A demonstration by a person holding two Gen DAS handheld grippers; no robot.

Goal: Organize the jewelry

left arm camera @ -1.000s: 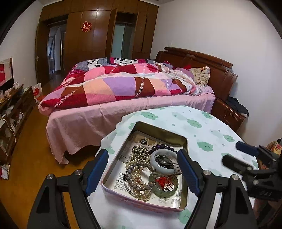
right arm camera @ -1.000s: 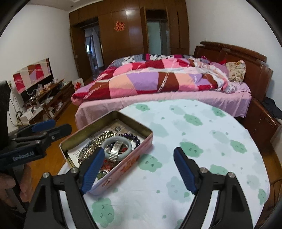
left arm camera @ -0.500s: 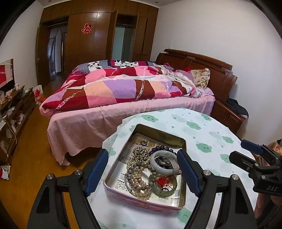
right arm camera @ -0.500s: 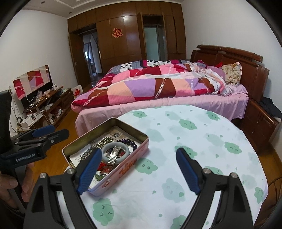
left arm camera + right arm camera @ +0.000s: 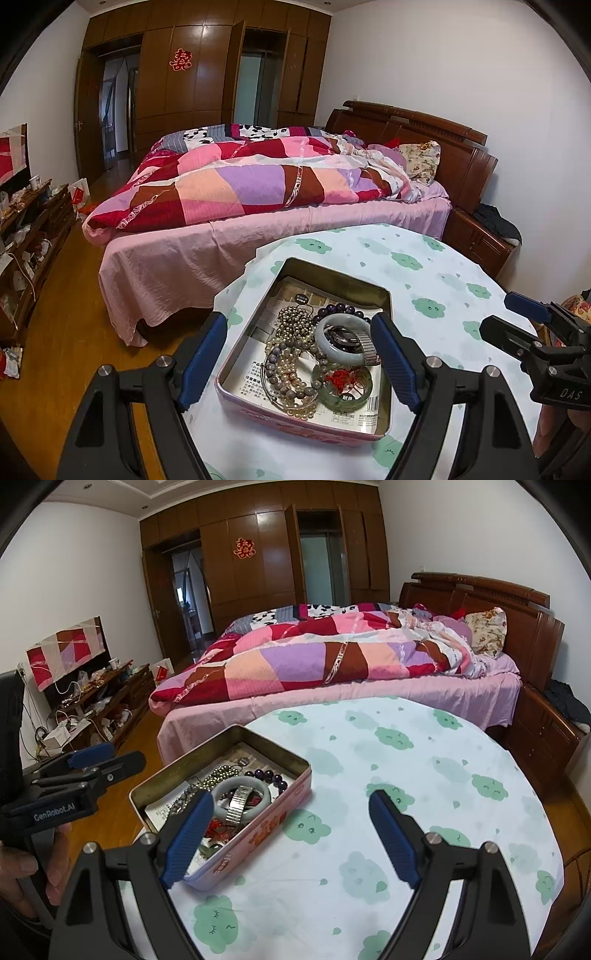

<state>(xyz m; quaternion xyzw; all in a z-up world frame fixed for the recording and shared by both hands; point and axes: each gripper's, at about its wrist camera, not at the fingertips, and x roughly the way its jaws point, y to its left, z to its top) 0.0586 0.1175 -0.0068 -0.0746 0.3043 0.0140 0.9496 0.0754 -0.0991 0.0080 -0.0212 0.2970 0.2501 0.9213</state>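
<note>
A pink tin box [image 5: 295, 421] [image 5: 258, 834] sits near the left edge of a round table with a white and green cloth [image 5: 406, 775]. It holds a pale jade bangle [image 5: 341, 341] [image 5: 242, 787], a metal watch band [image 5: 367, 347], bead strands [image 5: 291, 369], purple beads [image 5: 341, 308] and a green bangle with red thread [image 5: 341, 384]. My left gripper [image 5: 299, 354] is open and empty, raised above the box. My right gripper [image 5: 291, 830] is open and empty, above the cloth right of the box.
A bed with a patchwork quilt [image 5: 258, 184] stands beyond the table. A wooden nightstand [image 5: 543, 738] is at the right. A cluttered low cabinet [image 5: 96, 709] lines the left wall. Wooden floor [image 5: 55, 332] lies left of the table.
Both grippers have risen and drawn back a little, so the box looks smaller and lower in view. Both stay open and empty. The jewelry has not moved.
</note>
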